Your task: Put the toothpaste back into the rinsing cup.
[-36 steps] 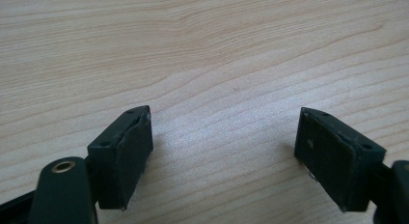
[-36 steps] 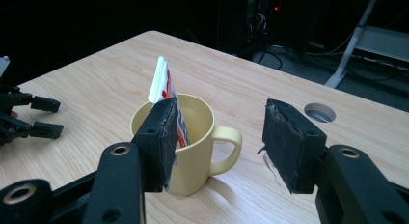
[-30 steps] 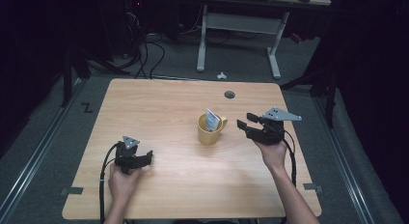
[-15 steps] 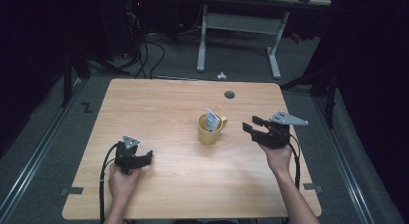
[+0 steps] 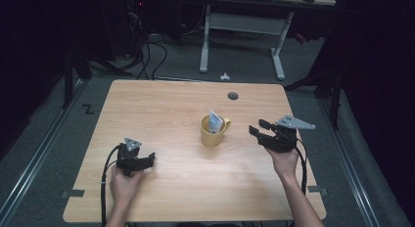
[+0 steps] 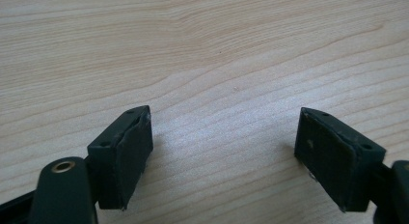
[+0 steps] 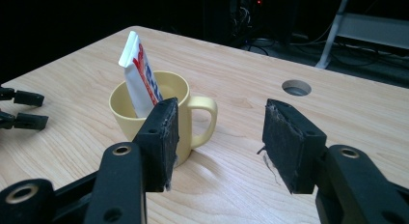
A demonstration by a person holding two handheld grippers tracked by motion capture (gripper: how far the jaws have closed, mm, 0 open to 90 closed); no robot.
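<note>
A yellow mug (image 5: 211, 134) stands near the middle of the wooden table (image 5: 166, 104), with a white, red and blue tube (image 5: 215, 120) upright inside it. My right gripper (image 5: 257, 128) hovers a short way right of the mug, pointing at it, open and holding nothing. In the right gripper view the mug (image 7: 124, 119) and tube (image 7: 140, 74) sit just beyond the left jaw, outside the gap of the right gripper (image 7: 219, 137). My left gripper (image 5: 149, 158) rests low at the front left, open over bare wood (image 6: 222, 156).
A round cable hole (image 5: 233, 96) lies behind the mug, near the table's far edge. Beyond the table are a white desk frame (image 5: 242, 26), loose cables and a small white object (image 5: 224, 76) on the dark floor.
My right gripper has drawn back slightly to the right, away from the mug. The left gripper, mug and tube have stayed put.
</note>
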